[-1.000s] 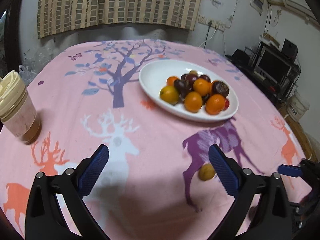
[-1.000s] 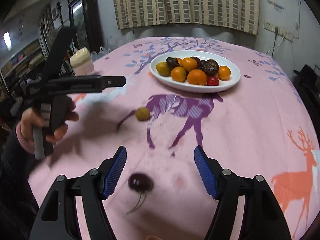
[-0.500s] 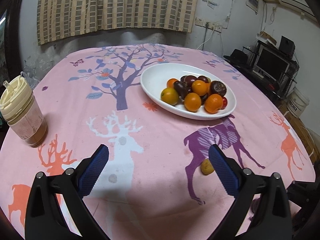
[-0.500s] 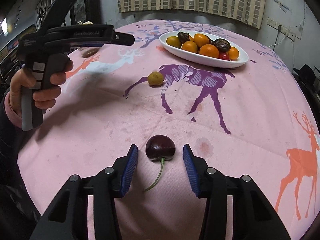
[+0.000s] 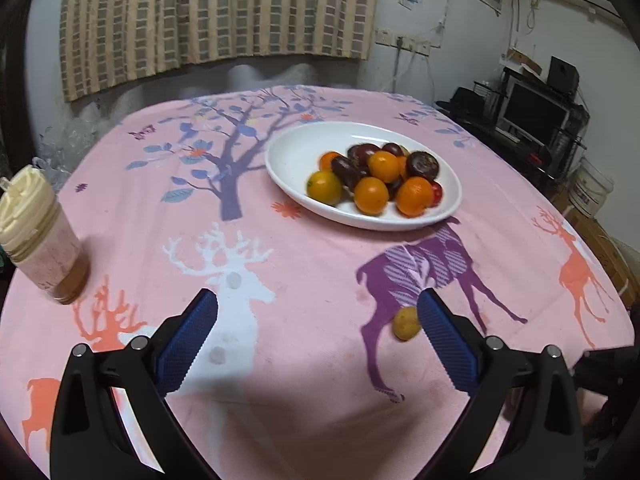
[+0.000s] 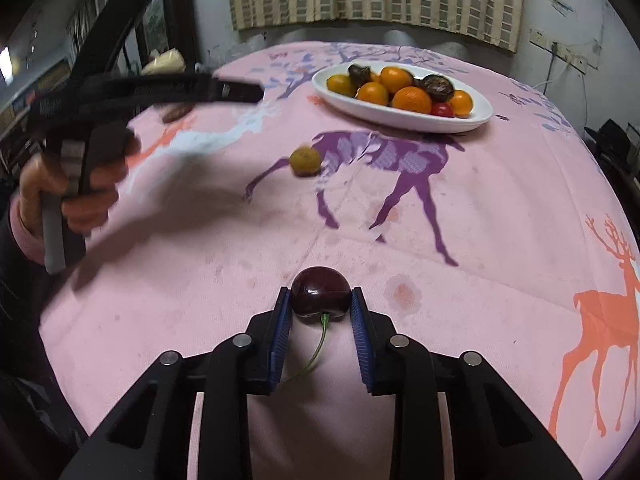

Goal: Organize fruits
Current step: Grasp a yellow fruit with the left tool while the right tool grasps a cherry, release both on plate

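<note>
A white oval plate (image 5: 296,152) (image 6: 476,118) holds several oranges and dark fruits at the far side of the pink tablecloth. My right gripper (image 6: 321,300) is shut on a dark red cherry (image 6: 320,294) with a green stem, low over the cloth. A small yellow fruit (image 5: 405,323) (image 6: 305,161) lies loose on the purple deer print. My left gripper (image 5: 316,312) is open and empty above the cloth, its right finger beside the yellow fruit; it also shows in the right wrist view (image 6: 236,90), held in a hand.
A jar (image 5: 36,236) with a cream lid stands at the left edge of the table. Shelves with a monitor (image 5: 532,116) and a white bucket (image 5: 588,192) stand past the right edge. A curtain hangs behind the table.
My right gripper has closed on the cherry, which lay between open fingers before. My left gripper has drifted a little and stays open.
</note>
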{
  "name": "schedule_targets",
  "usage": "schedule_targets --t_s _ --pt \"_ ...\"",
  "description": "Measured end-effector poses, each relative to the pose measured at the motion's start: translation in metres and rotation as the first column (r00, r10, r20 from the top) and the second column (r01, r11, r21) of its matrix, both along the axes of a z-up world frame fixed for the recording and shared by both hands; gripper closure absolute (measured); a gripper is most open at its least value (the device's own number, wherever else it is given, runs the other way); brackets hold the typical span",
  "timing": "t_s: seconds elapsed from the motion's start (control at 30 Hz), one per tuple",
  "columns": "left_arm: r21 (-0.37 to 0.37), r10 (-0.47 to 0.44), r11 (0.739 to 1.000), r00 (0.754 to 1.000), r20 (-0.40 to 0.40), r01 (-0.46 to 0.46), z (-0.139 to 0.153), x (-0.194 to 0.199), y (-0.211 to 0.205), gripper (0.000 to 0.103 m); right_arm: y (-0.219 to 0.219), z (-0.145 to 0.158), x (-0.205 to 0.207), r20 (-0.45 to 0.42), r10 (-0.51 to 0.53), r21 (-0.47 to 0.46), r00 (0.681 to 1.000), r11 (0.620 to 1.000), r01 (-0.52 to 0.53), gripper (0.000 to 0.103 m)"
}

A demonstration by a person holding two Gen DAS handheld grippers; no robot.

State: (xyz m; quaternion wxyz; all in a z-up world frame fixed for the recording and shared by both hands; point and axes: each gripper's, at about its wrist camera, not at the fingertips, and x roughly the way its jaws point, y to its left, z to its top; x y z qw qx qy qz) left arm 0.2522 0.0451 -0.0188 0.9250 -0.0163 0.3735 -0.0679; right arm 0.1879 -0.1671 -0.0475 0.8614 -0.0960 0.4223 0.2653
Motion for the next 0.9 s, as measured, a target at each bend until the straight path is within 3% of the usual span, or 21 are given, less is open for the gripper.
schedule_targets --t_s 0.13,0.23,0.37,0.5,0.8,0.9 --pt "-0.027 -0.135 0.991 0.990 -0.045 0.134 -0.010 0.000 -0.019 0.008 -0.019 0.026 0.030 0.042 -0.104 0.125 0.994 0.987 0.098 0.073" --pt "0.028 -0.210 0.977 0.976 -0.058 0.212 -0.020 -0.001 -0.040 0.032 -0.025 0.046 0.055 0.076 -0.144 0.197 0.987 0.972 0.127 0.073" --pt "0.068 -0.246 0.965 0.965 -0.090 0.253 -0.036 0.006 -0.057 0.047 -0.024 0.065 0.084 0.125 -0.165 0.279 0.978 0.952 0.125 0.073" --pt "0.093 -0.262 0.957 0.957 -0.121 0.274 -0.048 0.016 -0.067 0.054 -0.028 0.063 0.101 0.114 -0.184 0.350 0.976 0.927 0.133 0.073" --pt "0.101 -0.253 0.958 0.958 -0.137 0.268 -0.055 0.027 -0.069 0.065 -0.031 0.055 0.107 0.084 -0.174 0.348 0.981 0.928 0.135 0.073" --pt "0.101 -0.247 0.960 0.960 -0.131 0.261 -0.055 0.026 -0.069 0.076 -0.028 0.053 0.105 0.094 -0.175 0.328 0.980 0.935 0.136 0.073"
